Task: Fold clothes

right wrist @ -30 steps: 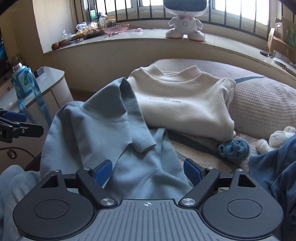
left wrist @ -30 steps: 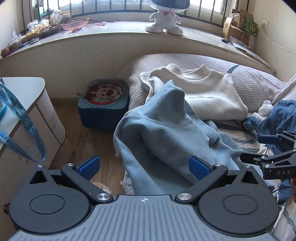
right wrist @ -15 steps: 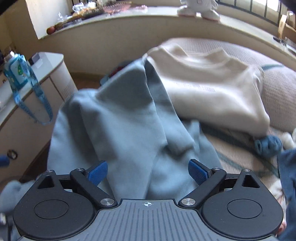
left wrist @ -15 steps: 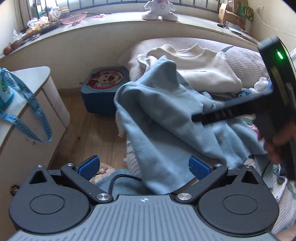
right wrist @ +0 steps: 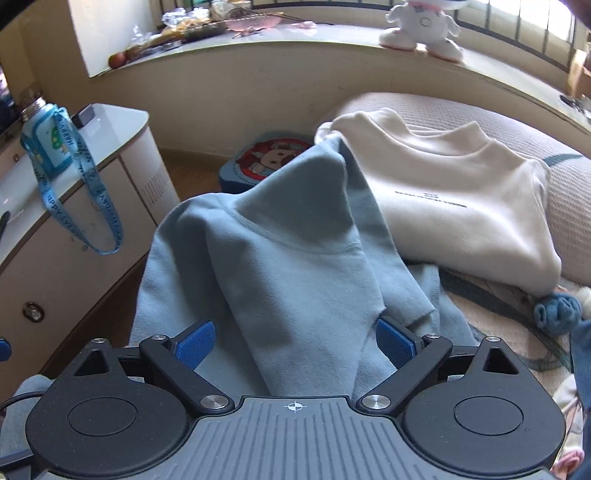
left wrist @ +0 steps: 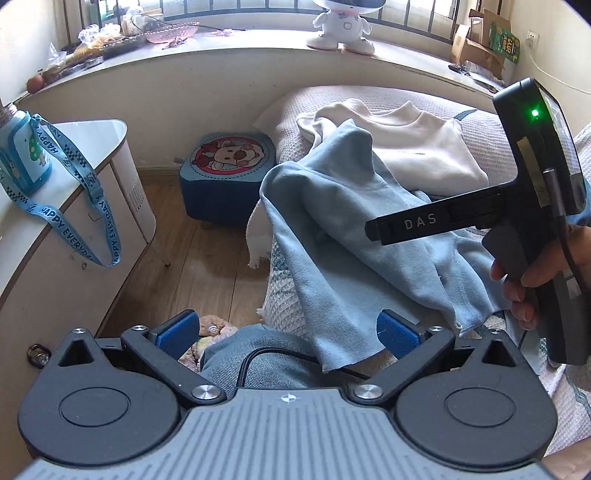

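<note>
left of the bed [left wrist: 424, 99] stands a cabinet [left wrist: 74, 236], a stool [left wrist: 229, 173] between. left gripper [left wrist: 288, 330] released, above the bed's edge. blue sweatshirt [right wrist: 295, 258] heaped on the bed, a fold between the right gripper's [right wrist: 295, 343] wide, untouching pads. white sweatshirt [right wrist: 454, 195] behind.

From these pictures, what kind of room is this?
Most likely a bedroom in a home: clothes lie on a bed with a textured cover, a toy robot stands on the windowsill, and a white cabinet stands nearby.
</note>
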`<state>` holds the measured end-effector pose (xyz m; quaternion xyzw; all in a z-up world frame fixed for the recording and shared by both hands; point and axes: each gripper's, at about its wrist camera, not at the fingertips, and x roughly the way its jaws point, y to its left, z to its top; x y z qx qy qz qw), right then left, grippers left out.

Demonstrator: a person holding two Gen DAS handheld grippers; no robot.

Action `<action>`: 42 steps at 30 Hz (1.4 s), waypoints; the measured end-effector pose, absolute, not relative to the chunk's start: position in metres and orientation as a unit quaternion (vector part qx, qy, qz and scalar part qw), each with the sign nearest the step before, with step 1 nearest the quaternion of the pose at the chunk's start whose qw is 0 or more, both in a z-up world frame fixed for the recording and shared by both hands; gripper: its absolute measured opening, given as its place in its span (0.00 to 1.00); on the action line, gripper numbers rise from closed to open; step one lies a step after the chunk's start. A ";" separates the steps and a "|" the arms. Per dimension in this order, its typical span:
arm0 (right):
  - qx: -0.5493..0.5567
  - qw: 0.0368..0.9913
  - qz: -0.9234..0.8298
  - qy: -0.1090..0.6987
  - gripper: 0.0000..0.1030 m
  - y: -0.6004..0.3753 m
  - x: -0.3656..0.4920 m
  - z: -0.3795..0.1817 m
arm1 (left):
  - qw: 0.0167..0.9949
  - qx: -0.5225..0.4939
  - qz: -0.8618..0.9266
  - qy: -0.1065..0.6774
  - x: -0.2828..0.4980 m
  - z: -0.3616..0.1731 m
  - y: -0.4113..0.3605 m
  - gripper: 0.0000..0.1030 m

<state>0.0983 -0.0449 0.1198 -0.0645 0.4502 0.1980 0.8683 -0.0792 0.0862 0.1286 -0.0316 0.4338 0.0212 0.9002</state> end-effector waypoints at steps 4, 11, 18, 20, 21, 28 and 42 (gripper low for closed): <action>-0.061 0.872 0.194 0.446 0.93 -0.047 0.097 0.124 | 0.900 -0.032 0.021 0.433 -0.081 0.129 0.086 1.00; -0.060 0.870 0.202 0.446 0.94 -0.045 0.093 0.123 | 0.902 -0.029 0.019 0.430 -0.083 0.131 0.085 1.00; -0.054 0.871 0.198 0.445 0.94 -0.049 0.092 0.122 | 0.903 -0.024 0.021 0.428 -0.084 0.131 0.082 1.00; -0.052 0.871 0.196 0.447 0.94 -0.051 0.092 0.121 | 0.903 -0.022 0.021 0.429 -0.083 0.131 0.081 1.00; -0.052 0.871 0.194 0.448 0.94 -0.052 0.092 0.120 | 0.902 -0.021 0.022 0.430 -0.083 0.130 0.081 1.00; -0.045 0.872 0.195 0.447 0.94 -0.055 0.092 0.118 | 0.902 -0.015 0.022 0.431 -0.082 0.129 0.077 1.00; 0.001 0.885 0.157 0.438 0.94 -0.108 0.081 0.118 | 0.897 0.014 -0.027 0.441 -0.065 0.121 0.038 1.00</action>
